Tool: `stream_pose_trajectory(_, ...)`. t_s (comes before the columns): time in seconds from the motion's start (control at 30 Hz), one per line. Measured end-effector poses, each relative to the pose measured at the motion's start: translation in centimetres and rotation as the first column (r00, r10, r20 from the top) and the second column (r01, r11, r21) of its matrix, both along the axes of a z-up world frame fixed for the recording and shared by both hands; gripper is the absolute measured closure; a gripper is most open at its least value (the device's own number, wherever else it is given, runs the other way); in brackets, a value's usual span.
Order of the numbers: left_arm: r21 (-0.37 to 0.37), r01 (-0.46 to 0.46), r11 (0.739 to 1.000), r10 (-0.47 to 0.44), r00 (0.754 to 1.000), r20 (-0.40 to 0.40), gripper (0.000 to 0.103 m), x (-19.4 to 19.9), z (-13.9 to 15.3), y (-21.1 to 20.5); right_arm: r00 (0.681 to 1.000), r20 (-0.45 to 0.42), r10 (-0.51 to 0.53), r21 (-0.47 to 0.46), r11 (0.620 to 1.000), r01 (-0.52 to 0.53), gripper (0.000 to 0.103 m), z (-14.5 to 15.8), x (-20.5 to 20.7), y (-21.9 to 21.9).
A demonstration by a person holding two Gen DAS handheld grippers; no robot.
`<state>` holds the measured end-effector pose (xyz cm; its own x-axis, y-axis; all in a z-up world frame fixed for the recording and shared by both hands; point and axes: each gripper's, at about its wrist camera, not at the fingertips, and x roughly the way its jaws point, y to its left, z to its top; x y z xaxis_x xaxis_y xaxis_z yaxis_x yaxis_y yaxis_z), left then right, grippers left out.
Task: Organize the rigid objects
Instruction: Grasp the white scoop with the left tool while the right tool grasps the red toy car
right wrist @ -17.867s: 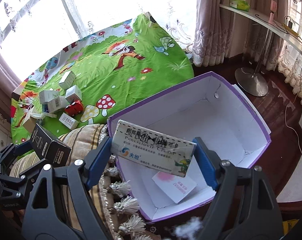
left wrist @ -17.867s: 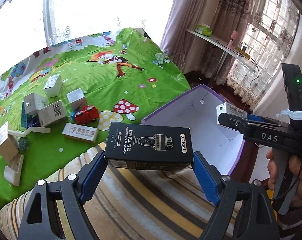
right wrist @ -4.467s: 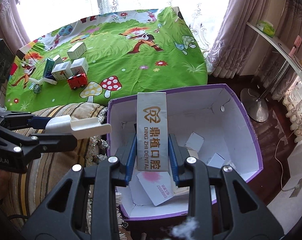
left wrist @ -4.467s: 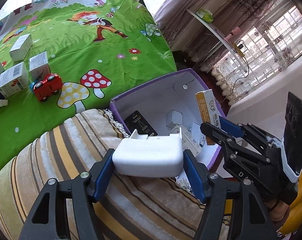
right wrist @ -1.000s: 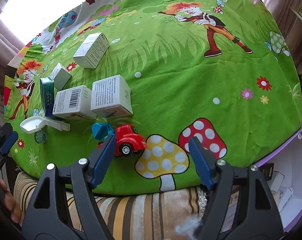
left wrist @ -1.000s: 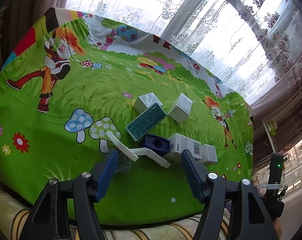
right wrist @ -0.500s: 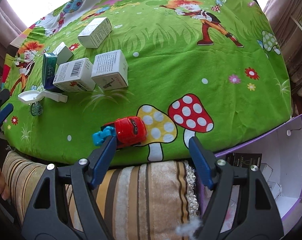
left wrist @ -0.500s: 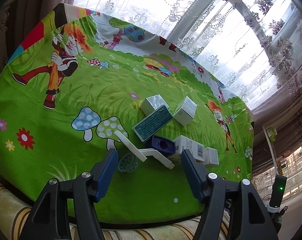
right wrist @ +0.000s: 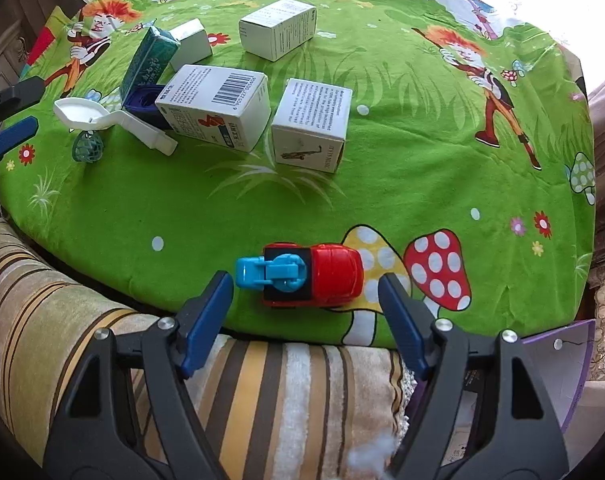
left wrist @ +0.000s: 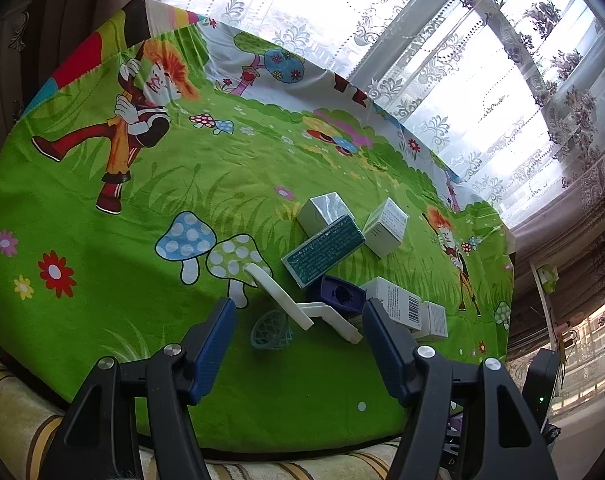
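A red toy car (right wrist: 322, 276) with a blue front part lies on the green cartoon cloth (right wrist: 402, 140), near its front edge. My right gripper (right wrist: 304, 292) stands open just over it, one fingertip at each end of the car, neither touching. My left gripper (left wrist: 298, 320) is also open and holds nothing. Just beyond its tips lie a white plastic scoop (left wrist: 280, 300), a teal mesh ball (left wrist: 271, 330) and a dark blue piece (left wrist: 336, 294). Behind them are a teal box (left wrist: 324, 250) and several white boxes, one with a barcode (left wrist: 398, 304).
A striped cushion (right wrist: 262, 392) borders the cloth's front edge. The purple box's rim (right wrist: 570, 360) shows at the lower right of the right wrist view. Two white boxes (right wrist: 218, 108) (right wrist: 312, 126) stand behind the car. My left gripper (right wrist: 10, 136) shows at that view's left edge. Curtained windows lie behind.
The right gripper has rolled and shifted, so the red car now sits between its fingertips instead of off to the left. The left gripper has barely moved.
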<state>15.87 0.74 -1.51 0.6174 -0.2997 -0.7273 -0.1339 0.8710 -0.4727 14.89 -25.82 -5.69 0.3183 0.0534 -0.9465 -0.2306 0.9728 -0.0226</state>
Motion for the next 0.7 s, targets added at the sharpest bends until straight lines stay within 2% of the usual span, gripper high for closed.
stream_pose_trajectory(0.1, -0.028, -0.047, 0.998, 0.046, 0.999, -0.025, 0.037, 0.3, -0.5, 1.4, 1.000, -0.015, 0.002, -0.001, 1.000, -0.002, 0.026, -0.7, 0.5, 0.2)
stream_pose_trajectory(0.17, -0.048, -0.077, 0.996, 0.074, 0.996, -0.050, 0.037, 0.5, -1.0, 2.2, 1.000, -0.012, -0.002, 0.004, 1.000, 0.002, 0.032, -0.9, 0.6, 0.1)
stream_pose_trajectory(0.3, -0.104, -0.116, 0.988, 0.105, 0.989, -0.100, 0.037, 0.8, -2.1, 3.4, 1.000, 0.006, 0.003, 0.012, 1.000, -0.003, 0.032, -0.7, 0.4, 0.0)
stream_pose_trajectory(0.5, -0.221, -0.122, 0.968, 0.087, 0.983, -0.163, 0.037, 1.6, -3.3, 3.1, 0.998, 0.066, -0.018, -0.001, 1.000, 0.018, 0.032, 0.1, -0.4, -0.3)
stream_pose_trajectory(0.67, -0.227, -0.102, 0.968, 0.058, 0.980, -0.190, 0.037, 3.0, -3.7, 1.6, 0.994, 0.102, -0.044, -0.004, 0.999, 0.045, 0.032, 0.6, -0.8, -0.9)
stream_pose_trajectory(0.7, -0.226, -0.101, 0.969, 0.056, 0.979, -0.195, 0.040, 3.3, -3.8, 1.4, 0.993, 0.105, -0.047, -0.003, 0.999, 0.048, 0.032, 0.6, -0.7, -1.0)
